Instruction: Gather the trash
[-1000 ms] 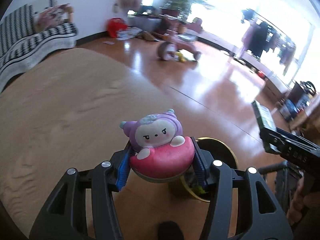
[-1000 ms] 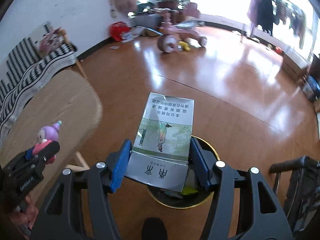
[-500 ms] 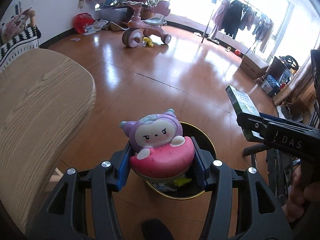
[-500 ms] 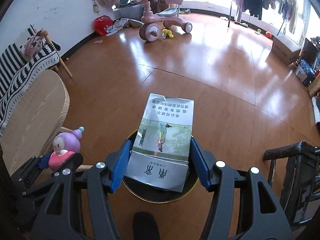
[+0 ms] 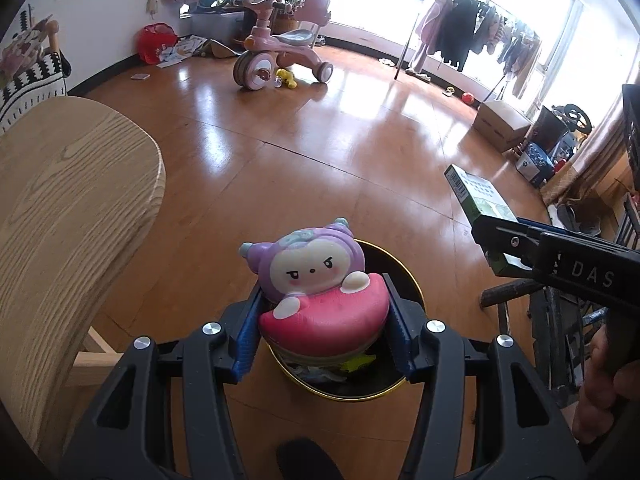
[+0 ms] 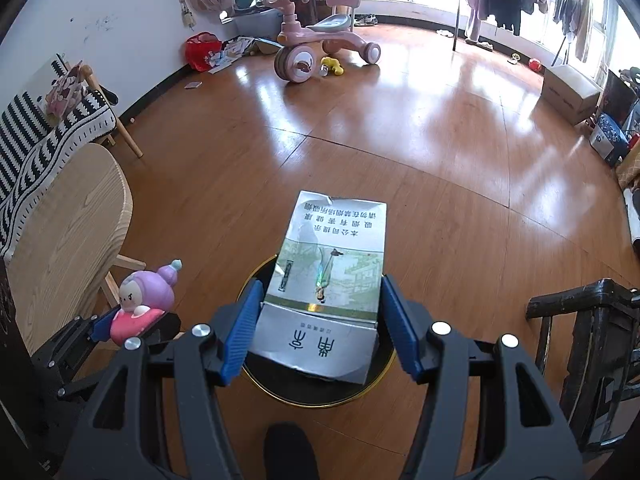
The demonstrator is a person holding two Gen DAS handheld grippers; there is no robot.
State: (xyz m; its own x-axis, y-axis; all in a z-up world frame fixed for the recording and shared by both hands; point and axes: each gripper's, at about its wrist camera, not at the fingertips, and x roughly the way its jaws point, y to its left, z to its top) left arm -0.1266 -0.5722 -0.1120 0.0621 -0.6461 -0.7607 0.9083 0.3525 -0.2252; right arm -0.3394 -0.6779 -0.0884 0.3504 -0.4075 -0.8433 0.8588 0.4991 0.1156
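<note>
My left gripper (image 5: 324,328) is shut on a squishy toy (image 5: 316,288), a purple-hooded figure on a pink base. The toy hangs right over a black bin with a gold rim (image 5: 412,284) that holds scraps. My right gripper (image 6: 320,332) is shut on a flattened green and silver carton (image 6: 332,276), also above the bin (image 6: 256,276). In the left wrist view the right gripper (image 5: 504,248) with the carton (image 5: 476,196) shows at the right. From the right wrist camera, the left gripper (image 6: 124,324) and toy (image 6: 144,300) appear at the lower left.
A light wooden table (image 5: 68,220) stands left of the bin. A dark chair (image 6: 592,352) is at the right. Far across the wooden floor are a pink tricycle (image 5: 280,56), a red bag (image 5: 156,42), a cardboard box (image 5: 500,124) and a clothes rack (image 5: 472,36).
Both grippers have swung off the table edge toward the bin and sunk a little. The toy and the carton now hang over the bin's mouth. Both grips are unchanged.
</note>
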